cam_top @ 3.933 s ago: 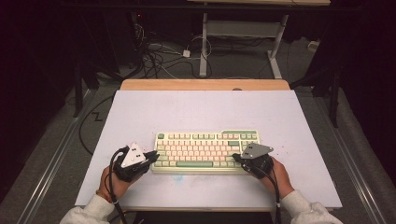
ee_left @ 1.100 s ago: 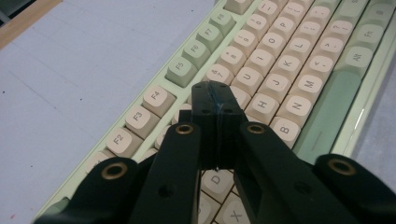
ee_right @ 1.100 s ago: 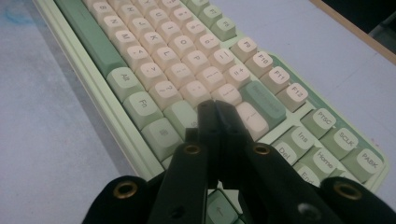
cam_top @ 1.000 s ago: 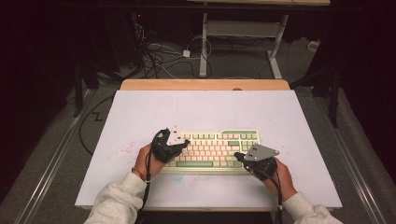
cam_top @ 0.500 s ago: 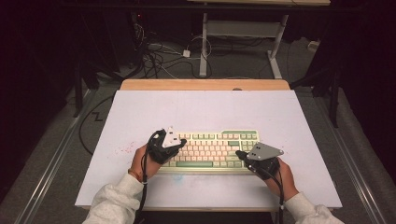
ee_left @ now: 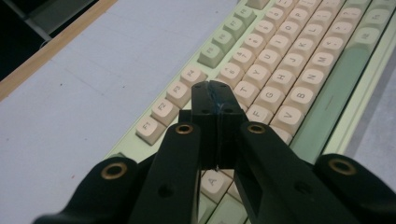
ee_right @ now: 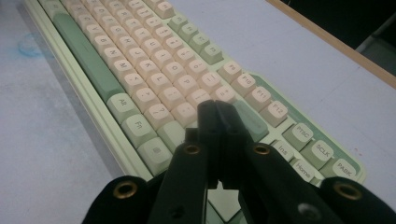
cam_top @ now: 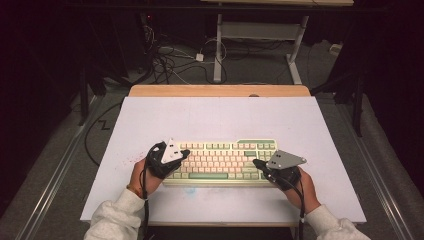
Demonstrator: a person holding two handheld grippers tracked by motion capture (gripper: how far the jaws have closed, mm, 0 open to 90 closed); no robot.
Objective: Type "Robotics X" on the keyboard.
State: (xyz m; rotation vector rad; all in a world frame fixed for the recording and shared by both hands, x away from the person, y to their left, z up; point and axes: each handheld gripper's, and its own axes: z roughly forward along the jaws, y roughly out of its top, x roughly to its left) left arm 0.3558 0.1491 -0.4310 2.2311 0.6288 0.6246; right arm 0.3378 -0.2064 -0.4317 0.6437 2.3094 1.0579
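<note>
A pale green keyboard (cam_top: 222,160) with cream and green keys lies near the front of the white table top. My left gripper (cam_top: 184,155) hovers over the keyboard's left end, its jaws shut together with nothing between them. In the left gripper view the left gripper (ee_left: 215,88) has its closed tips above the upper letter rows of the keyboard (ee_left: 299,60). My right gripper (cam_top: 256,163) is over the keyboard's right end, also shut and empty. In the right gripper view the right gripper (ee_right: 215,106) has its tips above keys near the right end of the keyboard (ee_right: 140,60).
The white table top (cam_top: 220,120) extends well behind and beside the keyboard, with a wooden strip (cam_top: 220,90) at its far edge. Faint red and blue smudges mark the surface near the front. Cables and table legs lie on the dark floor beyond.
My left gripper has slid a little to the left and nearer along the keyboard's left end. The right gripper has stayed where it was.
</note>
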